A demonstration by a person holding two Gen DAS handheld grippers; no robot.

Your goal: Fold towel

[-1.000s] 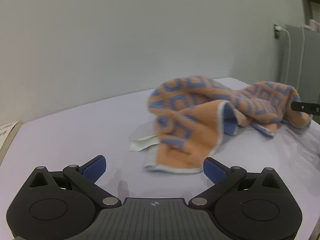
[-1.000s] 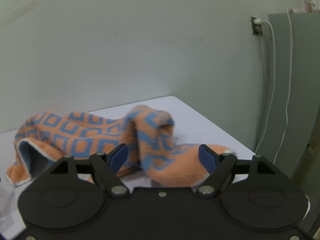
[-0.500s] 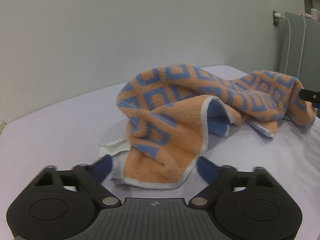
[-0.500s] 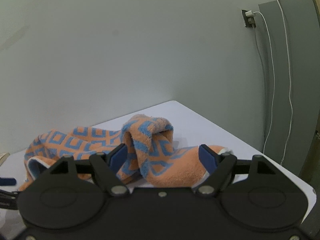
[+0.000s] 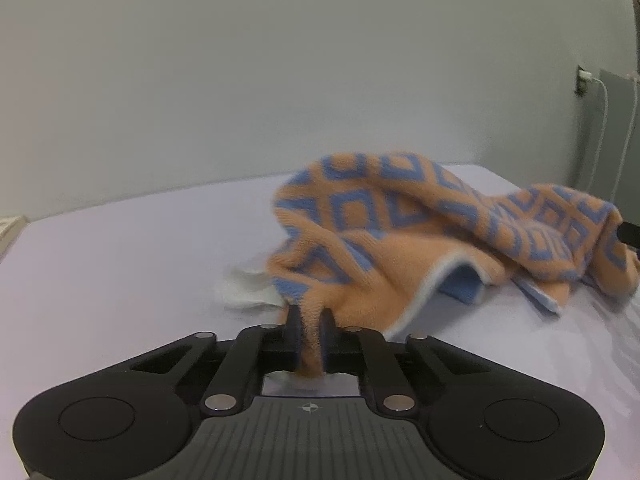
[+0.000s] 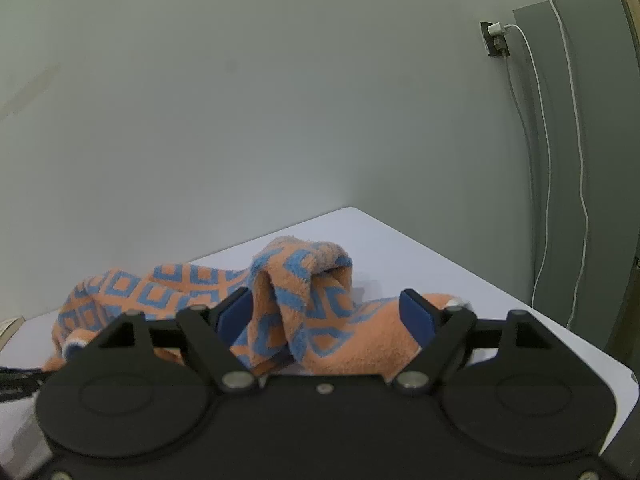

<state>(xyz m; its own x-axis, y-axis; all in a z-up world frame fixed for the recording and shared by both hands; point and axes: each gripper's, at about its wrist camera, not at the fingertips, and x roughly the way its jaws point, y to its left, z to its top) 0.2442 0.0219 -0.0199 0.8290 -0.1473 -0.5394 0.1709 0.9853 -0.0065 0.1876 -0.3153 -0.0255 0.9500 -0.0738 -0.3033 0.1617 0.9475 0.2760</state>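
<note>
left wrist view: the left gripper [image 5: 311, 334] is clamped on the near edge of the towel [image 5: 404, 236], its two dark fingers [image 5: 294, 330] pressed close with a pinch of orange cloth squeezed up between them. the towel is orange with a pattern of blue squares and a white border, and it lies crumpled on the pale table [image 5: 120, 264], running from the gripper away toward the right. one fold is turned up so that its blue underside [image 5: 464, 286] shows. a white label [image 5: 244, 292] sticks out on the table at the left of the towel, just beside the gripped edge. at the far right edge a dark tip of the other gripper [image 5: 630, 234] touches the far end of the towel. behind the table is a plain wall, with a socket and white cable [image 5: 600, 92] at the right.

right wrist view: the right gripper [image 6: 326, 316] is spread wide, its blue pads [image 6: 416, 316] standing on either side of a bunched hump of the towel [image 6: 296, 280] without pressing on it. the towel lies on the table [image 6: 420, 264] and stretches away to the left. a grey cabinet [image 6: 592, 120] stands at the right, with a white cable hanging down from a wall socket [image 6: 496, 38].
</note>
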